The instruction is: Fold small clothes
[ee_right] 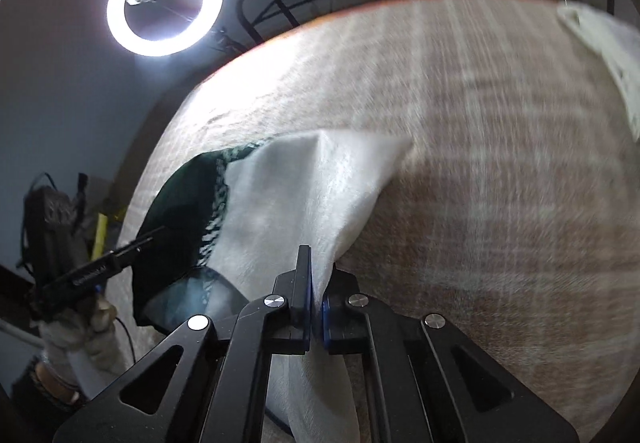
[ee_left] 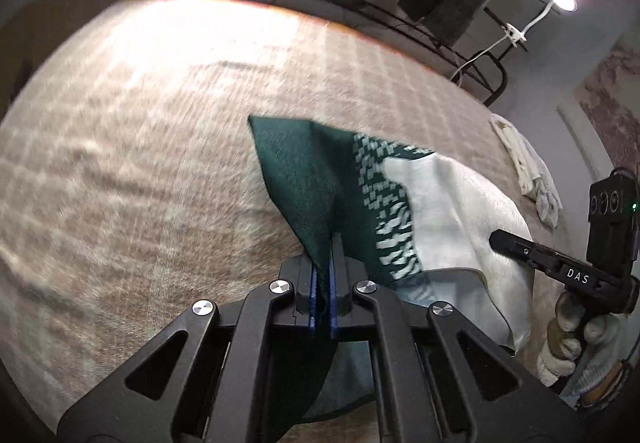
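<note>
Cloth (ee_left: pixel 448 203), green and white, hangs pinched between both tools over the bed. Left tool (ee_left: pixel 325 243) clamped on its green edge; right tool (ee_right: pixel 318 275) clamped on its white edge. Beige checked bedspread (ee_left: pixel 160 147) beneath, blurred. White garment (ee_left: pixel 528 167) lies farther right. Ring light (ee_right: pixel 165 2) and metal bed frame (ee_left: pixel 472 55) behind.

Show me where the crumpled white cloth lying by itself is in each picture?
Left wrist view: crumpled white cloth lies far right, on the checked beige blanket.
Right wrist view: it is top right, blurred.
Shared landmark: the green-and-white garment pinched by both grippers.
</note>
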Demonstrator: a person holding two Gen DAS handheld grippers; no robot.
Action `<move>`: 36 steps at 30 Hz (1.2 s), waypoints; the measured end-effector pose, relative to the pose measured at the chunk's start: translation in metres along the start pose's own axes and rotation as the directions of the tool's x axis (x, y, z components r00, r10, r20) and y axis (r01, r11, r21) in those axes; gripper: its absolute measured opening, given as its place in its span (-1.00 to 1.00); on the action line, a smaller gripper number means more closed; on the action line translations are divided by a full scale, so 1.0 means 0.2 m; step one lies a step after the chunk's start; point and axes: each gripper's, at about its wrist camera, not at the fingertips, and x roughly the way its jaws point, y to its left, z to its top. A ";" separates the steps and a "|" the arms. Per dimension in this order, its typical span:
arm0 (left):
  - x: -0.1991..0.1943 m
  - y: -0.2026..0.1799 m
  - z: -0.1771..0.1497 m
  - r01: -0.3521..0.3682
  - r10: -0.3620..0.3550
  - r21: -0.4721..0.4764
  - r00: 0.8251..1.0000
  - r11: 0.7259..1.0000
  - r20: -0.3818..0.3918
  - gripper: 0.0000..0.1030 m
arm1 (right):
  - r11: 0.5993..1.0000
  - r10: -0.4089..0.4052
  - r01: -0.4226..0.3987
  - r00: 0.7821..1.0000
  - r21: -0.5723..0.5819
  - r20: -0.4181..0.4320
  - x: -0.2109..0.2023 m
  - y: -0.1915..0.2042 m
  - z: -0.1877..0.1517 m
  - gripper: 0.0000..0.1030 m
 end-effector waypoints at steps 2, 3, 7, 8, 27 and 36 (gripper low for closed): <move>-0.03 -0.03 0.01 0.006 -0.007 0.013 1.000 1.000 0.017 -0.97 | 1.000 -0.005 0.005 1.000 -0.023 0.019 -0.03 0.04 0.01 -0.96; -0.04 -0.04 0.01 0.014 -0.014 0.019 1.000 1.000 0.020 -0.97 | 0.999 -0.005 0.006 1.000 -0.037 0.027 -0.06 0.05 0.01 -0.96; -0.05 -0.04 0.00 0.035 -0.035 0.005 0.999 0.999 0.020 -0.98 | 0.999 -0.011 0.013 0.999 -0.044 0.041 -0.11 0.05 -0.01 -0.96; -0.06 -0.05 0.00 0.037 -0.037 0.010 0.999 0.999 0.023 -0.98 | 0.999 -0.016 0.018 0.999 -0.044 0.043 -0.12 0.05 -0.01 -0.96; 0.07 -0.66 0.17 0.129 -0.142 0.194 0.988 0.973 0.055 -0.98 | 0.990 -0.123 0.135 0.972 -0.049 0.199 -0.58 -0.27 0.09 -0.96; 0.28 -1.20 0.35 0.191 -0.222 0.293 0.972 0.937 0.075 -0.98 | 0.969 -0.236 0.247 0.929 -0.003 0.285 -0.87 -0.66 0.23 -0.96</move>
